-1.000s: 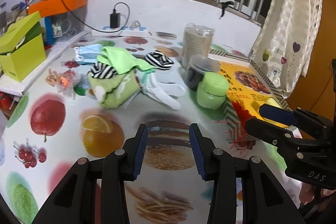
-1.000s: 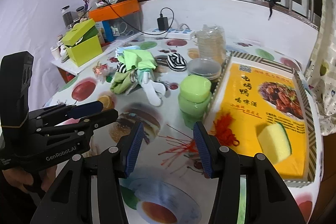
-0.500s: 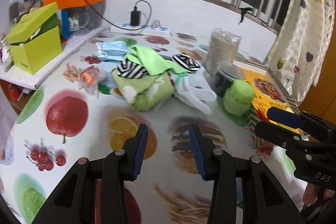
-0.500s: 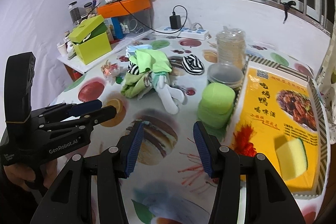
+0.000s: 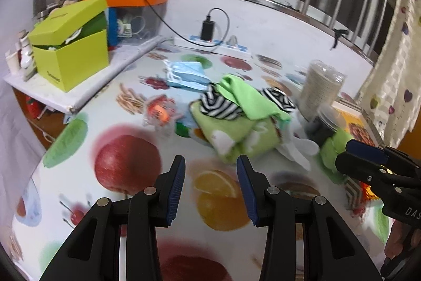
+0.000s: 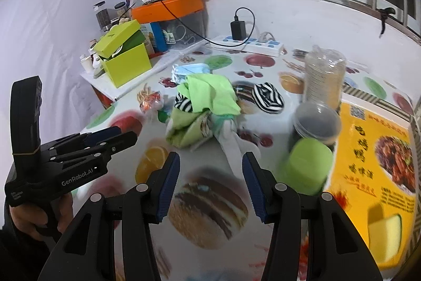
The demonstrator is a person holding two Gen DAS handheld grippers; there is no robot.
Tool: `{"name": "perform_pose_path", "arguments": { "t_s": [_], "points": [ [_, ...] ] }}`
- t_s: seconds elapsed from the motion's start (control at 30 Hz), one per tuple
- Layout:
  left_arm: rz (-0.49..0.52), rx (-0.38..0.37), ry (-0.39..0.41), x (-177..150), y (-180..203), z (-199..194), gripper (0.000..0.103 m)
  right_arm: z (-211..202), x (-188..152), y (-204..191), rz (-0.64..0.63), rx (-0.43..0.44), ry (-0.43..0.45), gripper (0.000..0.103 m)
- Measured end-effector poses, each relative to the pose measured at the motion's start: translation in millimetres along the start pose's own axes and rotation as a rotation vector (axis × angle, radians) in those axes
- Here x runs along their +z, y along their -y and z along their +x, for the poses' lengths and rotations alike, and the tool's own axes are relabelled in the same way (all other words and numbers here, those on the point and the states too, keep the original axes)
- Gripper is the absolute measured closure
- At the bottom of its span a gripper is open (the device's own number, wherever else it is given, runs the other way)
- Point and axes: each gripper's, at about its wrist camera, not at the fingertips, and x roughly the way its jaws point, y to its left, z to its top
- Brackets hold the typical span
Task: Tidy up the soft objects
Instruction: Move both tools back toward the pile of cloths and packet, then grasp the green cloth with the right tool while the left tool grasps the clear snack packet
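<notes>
One pile of soft cloths (image 5: pixel 236 123) seen mid-worktop (image 5: pixel 126 128); two striped socks (image 6: pixel 267 98) counted. Left tool (image 5: pixel 210 183) and right tool (image 6: pixel 210 181) held tilted downward, short of pile, both gaping, nothing gripped.

A lime box (image 5: pixel 71 54) with its lid ajar sits on a shelf. Beside a power strip (image 6: pixel 250 44), 1 cup stack (image 6: pixel 325 78) stands near what may be a dark tub (image 6: pixel 317 124).
</notes>
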Motion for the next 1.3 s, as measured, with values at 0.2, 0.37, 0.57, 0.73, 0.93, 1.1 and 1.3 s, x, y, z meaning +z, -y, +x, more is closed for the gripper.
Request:
{"name": "perform_pose_path", "arguments": {
  "t_s": [0.2,0.37,0.57,0.73,0.93,1.1,1.3],
  "points": [
    [-0.025,0.028,-0.004,14.3,-19.7,13.9,0.063,23.8,18.8,-4.9,-0.001,0.024,-0.015,0.052],
    [-0.038,0.042,-0.014,25.3,-32.6,28.0,0.063,43.5,32.5,-7.9,-0.002,0.043,-0.031,0.052],
    [-0.053,0.046,-0.014,37.3,-44.4,42.0,0.063,64.1,47.4,-11.6,-0.005,0.057,-0.042,0.052],
    [-0.073,0.046,-0.010,46.4,-56.8,55.1,0.063,79.5,57.5,-14.9,-0.012,0.066,-0.047,0.052],
    [-0.093,0.038,-0.032,52.5,-67.5,74.5,0.060,98.3,69.8,-14.4,0.001,0.075,-0.045,0.052],
    [-0.107,0.011,-0.045,53.7,-73.1,85.7,0.056,119.5,78.5,-10.5,0.024,0.068,-0.059,0.052],
    [-0.100,-0.018,-0.055,54.4,-72.2,93.9,0.056,130.6,85.4,-7.1,0.045,0.056,-0.048,0.052]
  ]
}}
